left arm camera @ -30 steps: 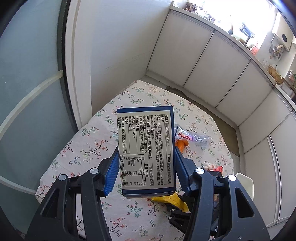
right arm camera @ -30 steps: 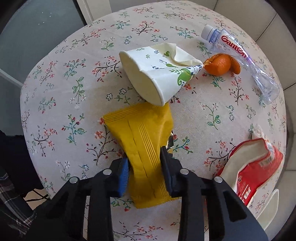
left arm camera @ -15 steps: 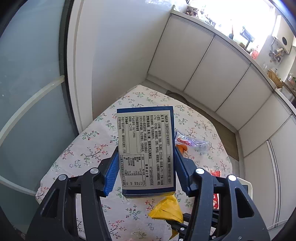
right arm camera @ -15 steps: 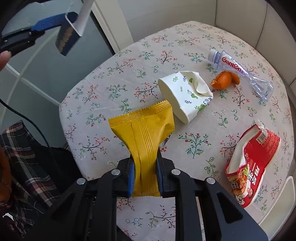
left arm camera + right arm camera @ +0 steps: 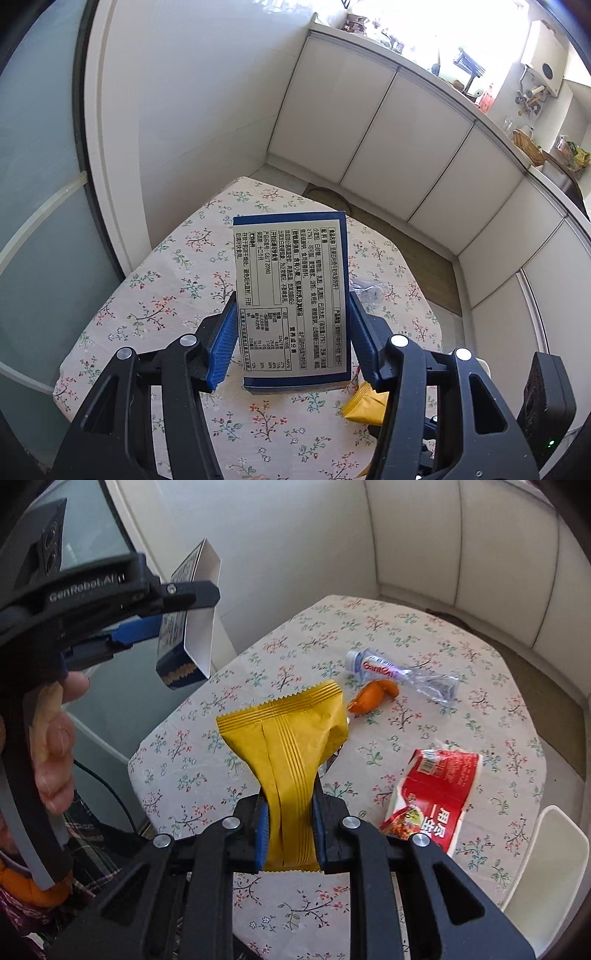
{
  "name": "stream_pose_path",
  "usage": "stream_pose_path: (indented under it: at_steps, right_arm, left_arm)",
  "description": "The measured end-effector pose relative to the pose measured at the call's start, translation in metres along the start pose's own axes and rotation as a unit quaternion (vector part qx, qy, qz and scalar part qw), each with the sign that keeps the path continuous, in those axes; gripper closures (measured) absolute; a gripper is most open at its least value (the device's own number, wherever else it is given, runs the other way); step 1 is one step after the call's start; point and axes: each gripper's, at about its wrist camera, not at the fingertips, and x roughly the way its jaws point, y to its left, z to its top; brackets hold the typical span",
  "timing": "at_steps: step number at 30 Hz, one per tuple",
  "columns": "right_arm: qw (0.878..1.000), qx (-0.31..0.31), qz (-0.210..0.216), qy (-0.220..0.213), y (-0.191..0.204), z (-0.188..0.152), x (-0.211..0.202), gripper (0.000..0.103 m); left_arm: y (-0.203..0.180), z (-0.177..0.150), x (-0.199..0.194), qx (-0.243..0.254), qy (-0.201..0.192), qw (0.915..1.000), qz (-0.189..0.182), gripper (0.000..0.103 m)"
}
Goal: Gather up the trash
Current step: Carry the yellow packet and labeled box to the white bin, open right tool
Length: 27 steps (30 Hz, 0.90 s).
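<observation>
My left gripper (image 5: 291,332) is shut on a blue carton with a white printed label (image 5: 291,295) and holds it high above the floral table (image 5: 177,280). The carton also shows in the right wrist view (image 5: 186,620), at upper left. My right gripper (image 5: 290,823) is shut on a yellow snack wrapper (image 5: 288,738), lifted off the table; its corner shows in the left wrist view (image 5: 364,406). On the table lie an orange peel (image 5: 373,698), a crushed clear plastic bottle (image 5: 402,672) and a red snack bag (image 5: 436,794).
The table (image 5: 480,664) stands in a corner between a white wall and white cabinets (image 5: 406,147). A glass door (image 5: 33,184) is on the left. A white chair (image 5: 546,867) stands at the table's near right edge.
Both grippers have risen away from the table with their loads. The paper cup seen earlier on the table is out of sight, hidden behind the lifted wrapper or out of frame.
</observation>
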Motion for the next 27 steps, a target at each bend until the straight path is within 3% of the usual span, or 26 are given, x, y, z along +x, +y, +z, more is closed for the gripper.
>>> stream_pose_path:
  at_steps: [7,15,21,27]
  right_arm:
    - [0.995,0.037,-0.056,-0.071,-0.03,-0.004,-0.037,0.084]
    - [0.979,0.088,-0.116,-0.141,-0.073,-0.017,-0.079,0.084]
    - [0.96,0.127,-0.173,-0.182,-0.102,-0.028,-0.106,0.084]
    - [0.933,0.167,-0.246,-0.205,-0.13,-0.044,-0.125,0.084]
  left_arm:
    - [-0.027,-0.001,0.003,0.017,-0.012,0.9997,-0.016,0.05]
    - [-0.059,-0.008,0.012,0.038,-0.009,0.9986,-0.034,0.05]
    - [-0.084,-0.016,0.02,0.054,-0.002,0.9975,-0.046,0.05]
    - [-0.108,-0.023,0.027,0.068,0.005,0.9957,-0.062,0.05]
